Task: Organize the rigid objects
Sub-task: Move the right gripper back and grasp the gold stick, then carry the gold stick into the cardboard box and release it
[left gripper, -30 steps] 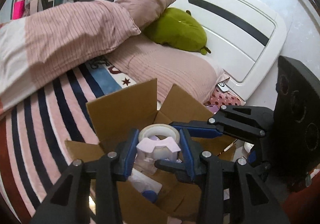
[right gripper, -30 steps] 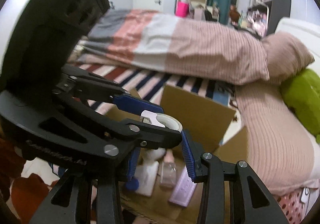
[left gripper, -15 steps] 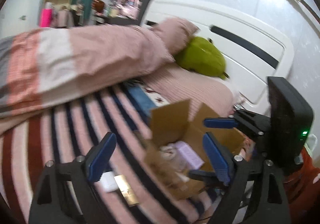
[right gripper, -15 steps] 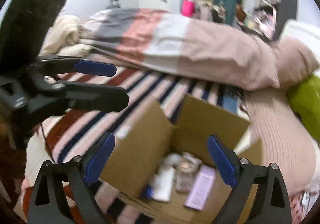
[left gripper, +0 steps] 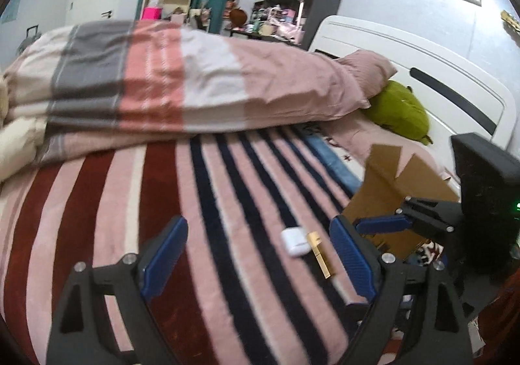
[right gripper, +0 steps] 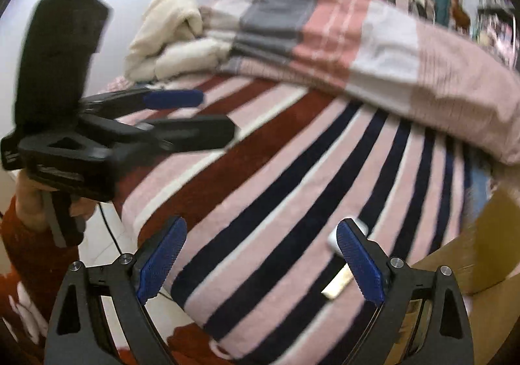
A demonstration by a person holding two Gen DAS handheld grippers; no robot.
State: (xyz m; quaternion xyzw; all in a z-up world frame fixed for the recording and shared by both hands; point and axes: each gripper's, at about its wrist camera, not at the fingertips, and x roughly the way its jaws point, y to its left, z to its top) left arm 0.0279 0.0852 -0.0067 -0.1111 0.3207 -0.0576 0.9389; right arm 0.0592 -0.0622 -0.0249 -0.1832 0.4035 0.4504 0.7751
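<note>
Your left gripper (left gripper: 256, 262) is hanging wide and empty over the striped bed cover (left gripper: 201, 235), blue pads well apart, and just ahead of it, off toward its right-hand pad, the two loose pieces are lying on the stripes: the white case (left gripper: 294, 242) and, touching or nearly touching its right side, the gold stick (left gripper: 320, 253). The stick's long axis is running roughly along your line of sight, near end toward you, so I'd judge you'll be wanting the pads across its narrow width rather than end to end. Your right gripper (right gripper: 260, 262) is just as wide and also carrying nothing; from its camera the same pair is sitting right at its right-hand pad, the white case (right gripper: 333, 239) half hidden behind it and the gold stick (right gripper: 337, 287) blurred below. Beyond both, to the right, the cardboard box (left gripper: 395, 199) is standing open on the bed. Either hand looks close enough; the right seems marginally nearer the box.
</note>
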